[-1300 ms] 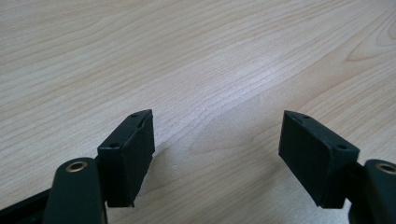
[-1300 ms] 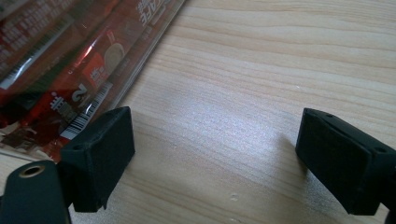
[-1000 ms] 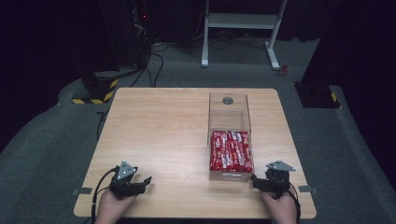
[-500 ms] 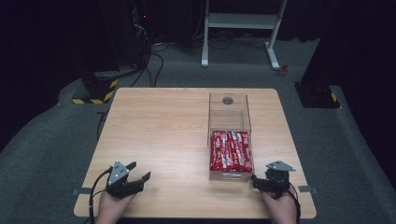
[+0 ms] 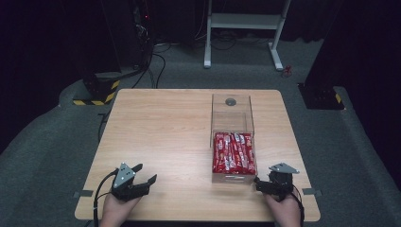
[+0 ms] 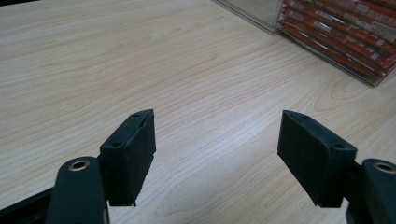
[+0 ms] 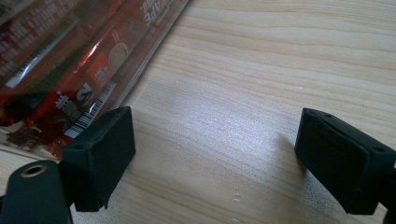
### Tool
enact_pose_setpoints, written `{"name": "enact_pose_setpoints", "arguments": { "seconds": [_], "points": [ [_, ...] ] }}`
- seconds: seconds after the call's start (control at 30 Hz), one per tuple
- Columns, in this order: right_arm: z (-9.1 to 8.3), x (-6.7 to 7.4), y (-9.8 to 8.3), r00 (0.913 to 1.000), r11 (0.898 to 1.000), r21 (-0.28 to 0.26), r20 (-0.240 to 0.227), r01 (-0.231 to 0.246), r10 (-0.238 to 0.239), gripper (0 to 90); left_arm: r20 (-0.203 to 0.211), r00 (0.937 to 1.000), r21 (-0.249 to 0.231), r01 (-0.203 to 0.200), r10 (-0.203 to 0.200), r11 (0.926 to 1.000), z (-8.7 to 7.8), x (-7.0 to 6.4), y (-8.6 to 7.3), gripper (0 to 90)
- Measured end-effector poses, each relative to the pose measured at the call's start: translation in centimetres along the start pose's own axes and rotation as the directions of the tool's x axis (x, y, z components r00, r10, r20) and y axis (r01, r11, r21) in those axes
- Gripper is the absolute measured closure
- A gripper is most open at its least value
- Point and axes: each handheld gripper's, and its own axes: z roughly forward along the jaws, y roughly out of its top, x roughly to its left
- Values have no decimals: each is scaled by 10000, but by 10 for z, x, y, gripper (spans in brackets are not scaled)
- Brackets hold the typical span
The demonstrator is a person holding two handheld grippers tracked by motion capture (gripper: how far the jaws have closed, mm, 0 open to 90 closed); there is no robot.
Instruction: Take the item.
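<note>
A clear plastic box (image 5: 231, 124) stands on the right half of the wooden table (image 5: 170, 127). Red snack packets (image 5: 233, 152) fill its near half, and its far half is bare apart from a small grey round spot (image 5: 231, 101). My left gripper (image 5: 145, 174) rests open at the near left, jaws aimed right and forward. In the left gripper view, the left gripper (image 6: 217, 126) is wide open over bare wood, with the packets (image 6: 345, 28) at the upper right. My right gripper (image 5: 259, 184) sits just right of the box's near corner. In the right gripper view, the right gripper (image 7: 217, 126) is open beside the packets (image 7: 70, 60).
A person's hands hold both grippers at the table's near edge. A white frame stand (image 5: 246, 28) and dark equipment with a yellow-black striped base (image 5: 97, 92) stand on the grey floor beyond the table. Bare wood spreads between the left gripper and the box.
The left gripper has shifted slightly and turned a little more toward the box. The right gripper and the box have stayed put.
</note>
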Motion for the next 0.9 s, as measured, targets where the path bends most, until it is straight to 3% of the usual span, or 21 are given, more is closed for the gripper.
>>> {"name": "enact_pose_setpoints", "arguments": {
  "seconds": [0.37, 0.57, 0.9],
  "points": [
    [0, 1, 0, 10000, 10000, 22, -34, -5, 5, 120, 277, 9989, 193, -374, 369, 9991, 8, -14, 8, 288],
    [0, 0, 0, 10000, 10000, 45, -39, 51, -51, 121, 680, 9976, 283, -150, 131, 9995, 14, -18, 15, 282],
    [0, 0, 0, 10000, 10000, 33, -49, 87, -87, 121, 748, 9967, 277, -349, 327, 9990, 17, -25, 25, 283]
  ]
}}
